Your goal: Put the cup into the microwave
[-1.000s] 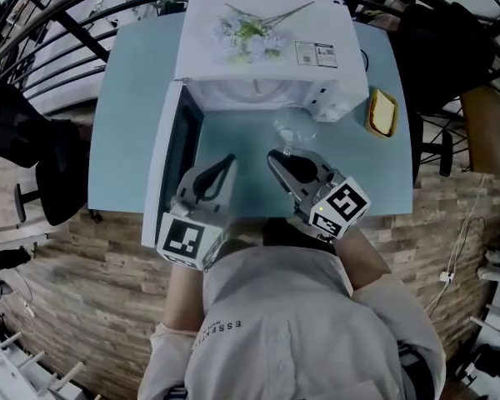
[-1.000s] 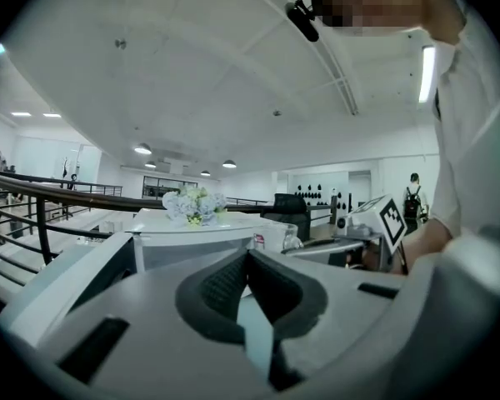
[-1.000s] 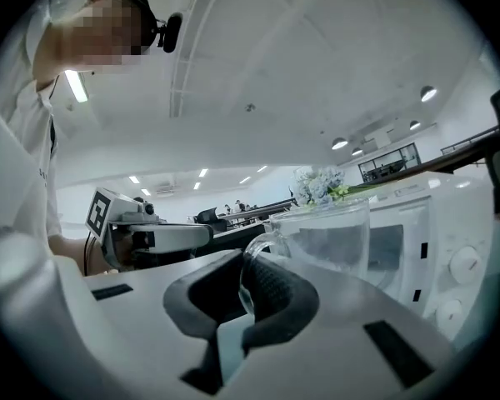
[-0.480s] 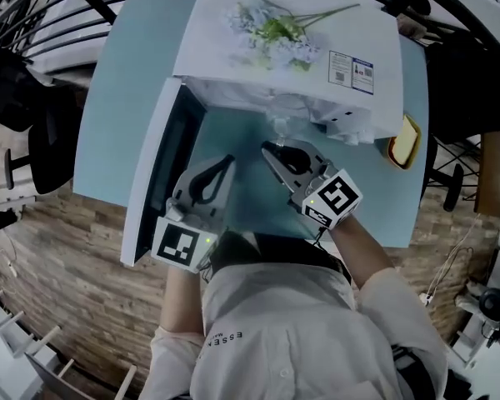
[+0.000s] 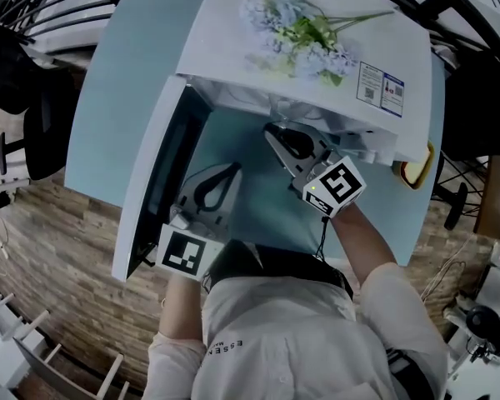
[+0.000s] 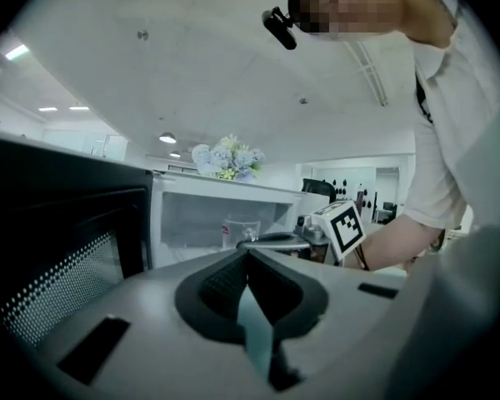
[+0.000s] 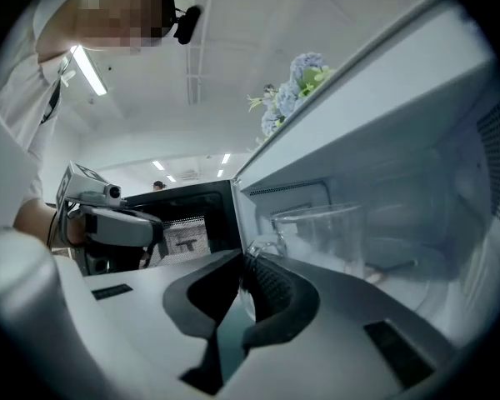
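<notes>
At the left of the head view the microwave door (image 5: 154, 182) is seen swung fully open over the pale blue tabletop (image 5: 104, 98), its dark window turned inward. Just beside it the left gripper (image 5: 233, 168) is held low before the opening; in the left gripper view its jaws (image 6: 248, 255) are pressed together with nothing between them. Further right, the right gripper (image 5: 271, 130) is pushed up to the mouth of the microwave (image 5: 233, 15), its tips partly lost under the overhanging white top. In the right gripper view (image 7: 243, 261) the jaws are seen drawn narrow and clamped on the handle of the clear glass cup (image 7: 325, 236). The cup is held upright inside the cavity; whether its base touches the cavity floor cannot be made out. From above the cup is hidden completely by the microwave's top, where a spray of flowers (image 5: 304, 40) lies. In the left gripper view the cup (image 6: 240, 230) is only faintly visible against the pale cavity wall. At the far right a yellow object (image 5: 418, 172) is half covered by the microwave's corner.
</notes>
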`<state>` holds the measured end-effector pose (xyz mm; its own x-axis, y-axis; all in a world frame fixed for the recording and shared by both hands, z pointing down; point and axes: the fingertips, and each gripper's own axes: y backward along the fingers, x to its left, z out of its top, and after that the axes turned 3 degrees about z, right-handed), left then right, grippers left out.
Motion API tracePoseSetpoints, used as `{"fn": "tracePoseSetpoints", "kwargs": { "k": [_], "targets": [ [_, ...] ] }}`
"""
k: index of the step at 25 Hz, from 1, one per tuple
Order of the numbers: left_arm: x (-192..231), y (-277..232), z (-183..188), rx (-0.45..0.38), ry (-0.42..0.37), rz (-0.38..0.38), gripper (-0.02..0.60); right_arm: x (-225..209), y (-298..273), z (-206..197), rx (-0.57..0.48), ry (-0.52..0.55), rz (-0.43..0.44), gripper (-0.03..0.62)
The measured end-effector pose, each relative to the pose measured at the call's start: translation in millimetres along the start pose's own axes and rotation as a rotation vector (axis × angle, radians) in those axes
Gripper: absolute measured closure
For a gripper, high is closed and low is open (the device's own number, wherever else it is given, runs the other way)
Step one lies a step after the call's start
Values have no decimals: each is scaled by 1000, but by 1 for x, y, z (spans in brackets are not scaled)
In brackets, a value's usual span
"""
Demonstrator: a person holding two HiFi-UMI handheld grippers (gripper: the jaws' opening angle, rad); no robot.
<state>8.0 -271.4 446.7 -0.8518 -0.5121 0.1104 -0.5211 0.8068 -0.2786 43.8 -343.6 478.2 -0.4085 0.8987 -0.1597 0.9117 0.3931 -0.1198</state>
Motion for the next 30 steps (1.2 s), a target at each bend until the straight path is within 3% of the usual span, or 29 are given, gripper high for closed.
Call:
{"fn": "tracePoseSetpoints", "kwargs": {
  "k": [15,30],
  "targets": [
    [14,-7,-16,21,30,35,580,-23,-31,-20,-2,17,2,565],
    [13,-16,-29,53,47,20,580,-51,-35,-22,4,-30,-92,565]
  ]
}}
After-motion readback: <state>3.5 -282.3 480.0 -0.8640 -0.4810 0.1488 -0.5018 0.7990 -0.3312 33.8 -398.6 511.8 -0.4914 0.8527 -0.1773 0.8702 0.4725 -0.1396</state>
